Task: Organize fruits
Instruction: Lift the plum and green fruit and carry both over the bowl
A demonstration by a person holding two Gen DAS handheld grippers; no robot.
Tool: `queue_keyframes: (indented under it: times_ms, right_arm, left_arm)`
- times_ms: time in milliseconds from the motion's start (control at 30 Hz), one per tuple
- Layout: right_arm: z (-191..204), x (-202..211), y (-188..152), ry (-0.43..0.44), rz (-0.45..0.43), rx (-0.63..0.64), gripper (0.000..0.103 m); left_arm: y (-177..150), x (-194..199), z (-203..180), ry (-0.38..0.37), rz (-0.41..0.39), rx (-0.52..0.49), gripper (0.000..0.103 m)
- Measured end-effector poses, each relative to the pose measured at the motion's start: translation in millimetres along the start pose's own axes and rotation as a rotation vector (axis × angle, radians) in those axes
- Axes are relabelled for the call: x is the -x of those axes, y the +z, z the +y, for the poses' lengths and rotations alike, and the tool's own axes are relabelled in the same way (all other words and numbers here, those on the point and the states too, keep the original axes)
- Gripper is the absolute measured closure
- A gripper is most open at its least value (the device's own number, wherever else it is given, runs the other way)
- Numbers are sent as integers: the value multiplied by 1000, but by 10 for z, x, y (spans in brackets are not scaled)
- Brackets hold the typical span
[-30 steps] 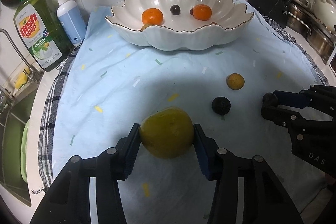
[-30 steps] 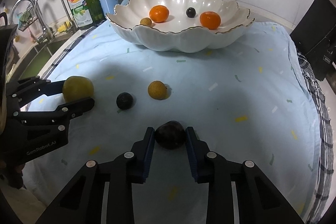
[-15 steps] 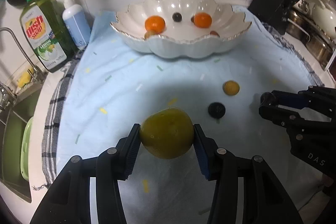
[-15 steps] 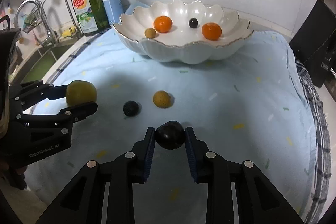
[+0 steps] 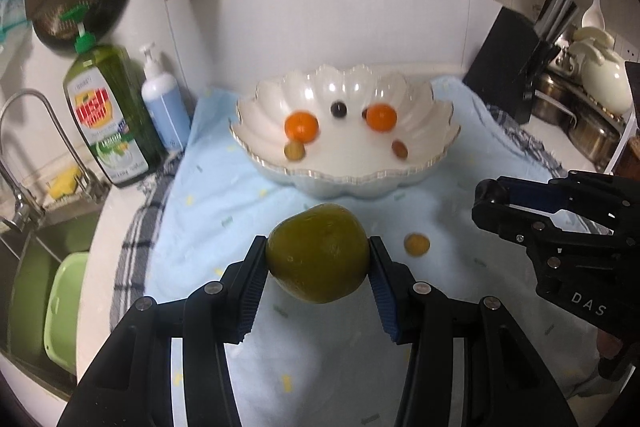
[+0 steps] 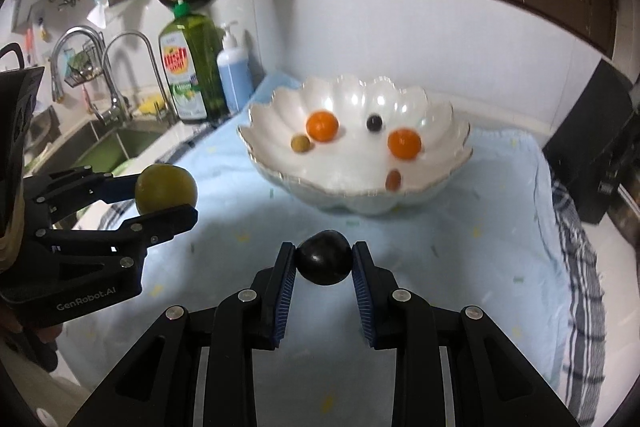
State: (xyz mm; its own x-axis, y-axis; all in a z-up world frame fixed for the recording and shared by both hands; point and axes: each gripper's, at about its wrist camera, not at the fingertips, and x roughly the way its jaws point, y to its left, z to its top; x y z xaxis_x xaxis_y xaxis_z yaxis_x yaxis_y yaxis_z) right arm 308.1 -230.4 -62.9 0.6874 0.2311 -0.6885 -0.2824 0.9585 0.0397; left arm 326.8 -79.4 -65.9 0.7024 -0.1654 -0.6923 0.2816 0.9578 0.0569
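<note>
We have lifted both fruits off the blue cloth (image 5: 224, 211) since a second ago. Our left gripper (image 5: 318, 259) has its jaws clamped on the yellow-green fruit (image 5: 318, 253), and our right gripper (image 6: 324, 263) has its jaws clamped on the dark plum (image 6: 324, 263). Both now hang in the air, nearer to the white scalloped bowl (image 6: 352, 201) at 12 o'clock, so we judge the drop into it comes next.

One small yellow fruit (image 5: 416, 244) lies on the cloth. The cloth covers the bench; the dish soap bottle (image 5: 108, 119) and the sink (image 6: 116, 147) are at 10 o'clock.
</note>
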Motion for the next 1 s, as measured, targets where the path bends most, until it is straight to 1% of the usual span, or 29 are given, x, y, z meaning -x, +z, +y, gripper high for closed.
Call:
queue_keyframes:
  times_ms: [233,367,533,767,900,1000]
  right_arm:
    - [-53,57,207,-8,-72,7,73]
    - [-80,69,362,-32,-129,27,73]
    - [-148,16,532,-56,-164,40,73]
    - [-300,-196,729,-72,-164,38,73]
    - [-393,-384,820,-87,-126,34,73]
    - [-471,-547,879,-78,-89,37,73]
  left_arm:
    - [199,40,22,8,-63,8,55]
    - [334,18,29,14,-94,4,55]
    - [516,-57,47,13,-125,7,55]
    - [742,-220,42,10,-146,-7,55]
    - [862,-394,32,1,-130,-12,55]
    - [928,-572,20,7,-108,-20,55]
